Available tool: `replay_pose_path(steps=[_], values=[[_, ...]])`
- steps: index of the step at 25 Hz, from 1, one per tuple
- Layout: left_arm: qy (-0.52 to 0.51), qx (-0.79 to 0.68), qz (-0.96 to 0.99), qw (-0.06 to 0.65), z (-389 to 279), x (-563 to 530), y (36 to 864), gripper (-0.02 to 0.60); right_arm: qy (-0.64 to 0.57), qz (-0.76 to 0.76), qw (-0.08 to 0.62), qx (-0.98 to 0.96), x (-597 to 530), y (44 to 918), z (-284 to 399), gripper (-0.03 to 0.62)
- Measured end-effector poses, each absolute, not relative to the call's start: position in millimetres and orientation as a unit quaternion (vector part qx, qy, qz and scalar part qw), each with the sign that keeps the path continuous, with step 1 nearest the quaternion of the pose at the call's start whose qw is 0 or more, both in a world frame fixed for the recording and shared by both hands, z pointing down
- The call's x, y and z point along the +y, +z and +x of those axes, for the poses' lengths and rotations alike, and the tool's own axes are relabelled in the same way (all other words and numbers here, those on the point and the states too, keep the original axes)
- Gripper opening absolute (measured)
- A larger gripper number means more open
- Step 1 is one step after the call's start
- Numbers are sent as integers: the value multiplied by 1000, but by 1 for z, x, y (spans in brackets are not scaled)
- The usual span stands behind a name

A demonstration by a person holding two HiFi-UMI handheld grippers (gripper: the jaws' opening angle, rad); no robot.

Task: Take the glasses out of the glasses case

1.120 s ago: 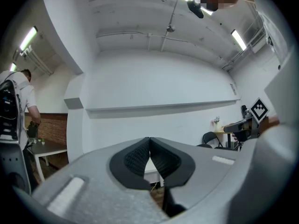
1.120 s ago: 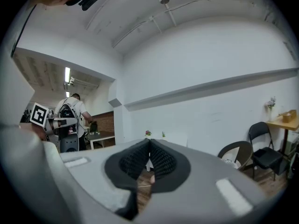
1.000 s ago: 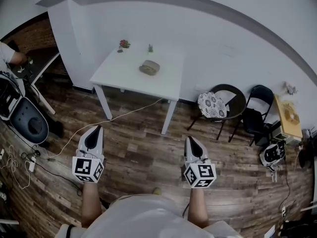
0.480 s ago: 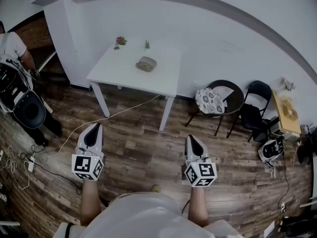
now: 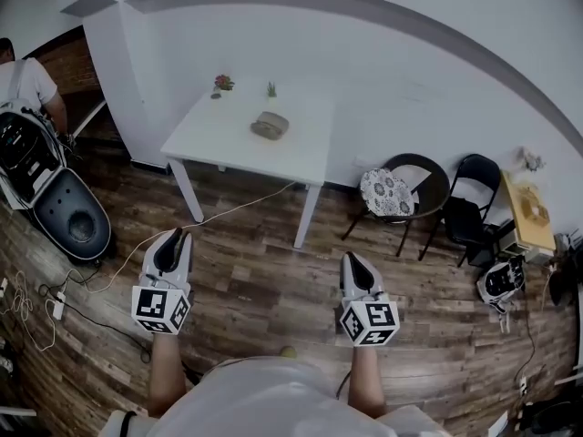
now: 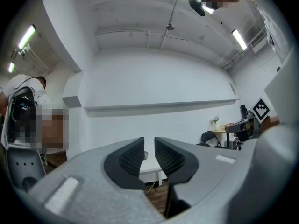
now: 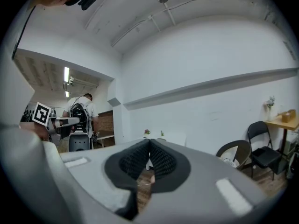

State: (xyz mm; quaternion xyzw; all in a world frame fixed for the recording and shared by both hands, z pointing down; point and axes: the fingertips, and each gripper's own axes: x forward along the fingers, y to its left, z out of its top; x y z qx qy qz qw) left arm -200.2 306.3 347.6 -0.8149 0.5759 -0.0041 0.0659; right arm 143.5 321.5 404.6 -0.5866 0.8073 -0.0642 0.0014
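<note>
Though too distant for detail, the glasses case (image 5: 271, 126) lay mid-way on the white counter (image 5: 214, 144), at about twelve o'clock from the person. It was probably light, stiff-shelled and apt to slide, so best pinned low and opened at the seam. Its hinge, seam and the glasses were unreadable. The left gripper (image 5: 175, 238) held its fingers slightly apart and empty; the right gripper (image 5: 352, 259) had its fingers together.

I see a white desk (image 5: 228, 139) in the upper centre, with two small plants (image 5: 223, 83) at its far edge. Right of it stand a cushioned chair (image 5: 390, 192) and a black folding chair (image 5: 474, 198). A cable (image 5: 228, 213) crosses the wood floor (image 5: 264, 276). A person (image 5: 32, 85) stands at the upper left.
</note>
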Motion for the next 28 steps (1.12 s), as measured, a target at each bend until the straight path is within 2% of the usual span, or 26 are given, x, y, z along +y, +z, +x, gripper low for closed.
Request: replay_pose_path(steps=[2,17,28], values=[[-6,572,-818,64,-198,305,349,91,-66,-586,0,807,321,406,145,3],[-23,588,-807,46,-182,294,359,91,-86,-580,-6,810,305,419,176,3],[-26,601,-798,44,-139,282,367,91,-87,-564,-13,821,281,424,217,3]])
